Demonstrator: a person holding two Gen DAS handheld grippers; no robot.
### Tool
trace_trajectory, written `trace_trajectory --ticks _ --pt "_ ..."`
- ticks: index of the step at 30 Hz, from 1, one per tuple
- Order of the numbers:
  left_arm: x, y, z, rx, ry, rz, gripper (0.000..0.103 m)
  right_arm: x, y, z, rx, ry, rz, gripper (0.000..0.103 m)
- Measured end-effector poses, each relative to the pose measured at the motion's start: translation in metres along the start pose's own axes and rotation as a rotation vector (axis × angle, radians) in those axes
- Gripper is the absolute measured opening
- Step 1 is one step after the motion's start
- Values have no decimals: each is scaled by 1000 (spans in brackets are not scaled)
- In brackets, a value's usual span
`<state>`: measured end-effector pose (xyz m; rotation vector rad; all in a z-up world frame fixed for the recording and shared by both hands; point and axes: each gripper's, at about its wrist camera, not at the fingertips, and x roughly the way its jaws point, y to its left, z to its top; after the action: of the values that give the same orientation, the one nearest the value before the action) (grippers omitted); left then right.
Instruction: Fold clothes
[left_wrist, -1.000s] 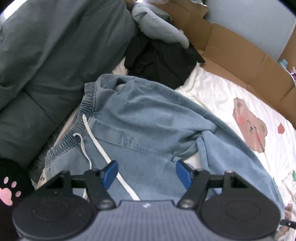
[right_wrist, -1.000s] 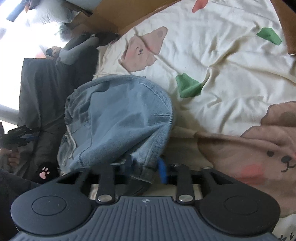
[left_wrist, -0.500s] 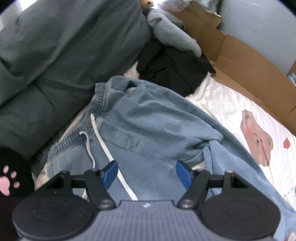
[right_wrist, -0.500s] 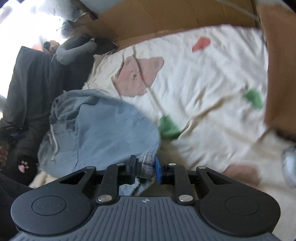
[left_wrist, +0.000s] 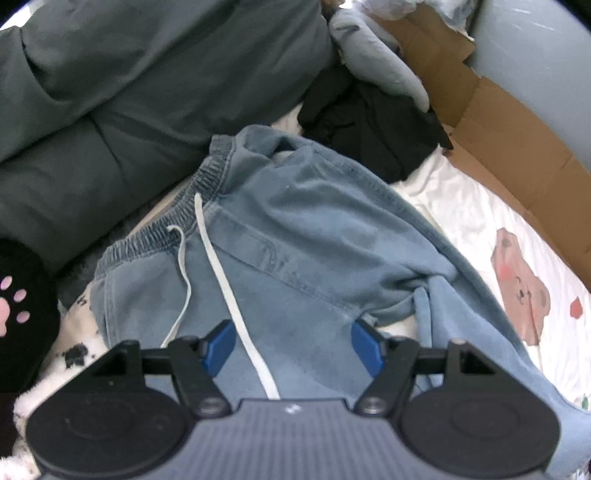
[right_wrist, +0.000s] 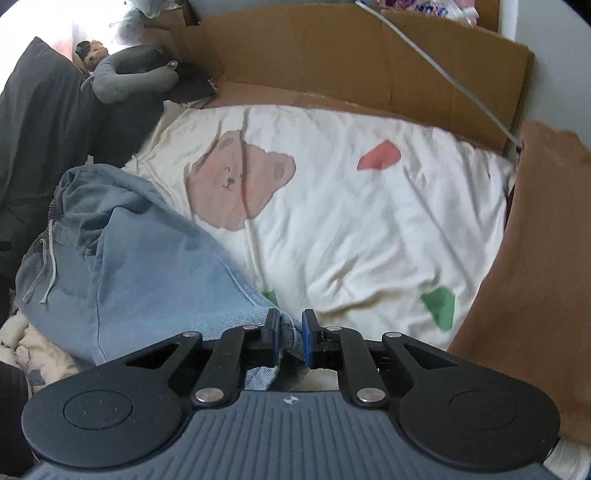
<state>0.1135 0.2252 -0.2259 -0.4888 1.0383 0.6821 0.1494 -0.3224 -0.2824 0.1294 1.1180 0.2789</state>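
Fold is barely started imo. The jeans (left_wrist: 306, 236) lie spread on the bed (right_wrist: 369, 229), waistband at the far left against the grey duvet (left_wrist: 110, 92), drawstring (left_wrist: 229, 288) trailing toward the near side, legs running off to the right. One leg looks bunched and twisted where it crosses the other, so nothing's squared up yet.

Right tool (right_wrist: 289, 338) has the hem end of a leg between its blue pads, jaws closing on it, and the denim drapes from there back to the left, so prob the first fold-over is underway. Left tool (left_wrist: 293, 345) hangs over the thigh area w/ its jaws spread wide, nothing pinched, drawstring running between them.

Still left afaict: bring the hem to the waistband, flatten, maybe halve again. Plus a black garment (left_wrist: 369, 125) heaped at the far side near the cardboard (left_wrist: 509, 140), unfolded.

Hard to see: the lower legs are cut off by the tool body in the left view, and in the right view the pinched hem is mostly hidden behind the fingers. Can't tell if one layer or both is in the grip.
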Motion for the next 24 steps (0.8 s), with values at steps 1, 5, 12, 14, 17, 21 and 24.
trace_trajectory --ticks 1,5,12,14,17,21,24 --pt "0 -1 2 5 -2 2 72 -1 0 4 -15 -3 -14 11" --pt "-3 -5 12 18 -19 -1 72 -13 -4 23 -45 -14 -62 10" --pt "-6 -4 28 -7 -34 -10 72 -40 -5 59 -131 -25 -168 9" --pt "-7 -4 31 -9 -37 -14 72 -44 -2 68 -164 -20 -200 9" --pt "-10 -4 34 -9 -40 -26 72 -47 2 78 -184 -16 -240 8" --pt "-14 -3 36 1 -49 -37 72 -46 6 88 -204 -15 -307 8" --pt "-15 2 38 -1 -46 -31 72 -40 6 88 -243 1 -371 8"
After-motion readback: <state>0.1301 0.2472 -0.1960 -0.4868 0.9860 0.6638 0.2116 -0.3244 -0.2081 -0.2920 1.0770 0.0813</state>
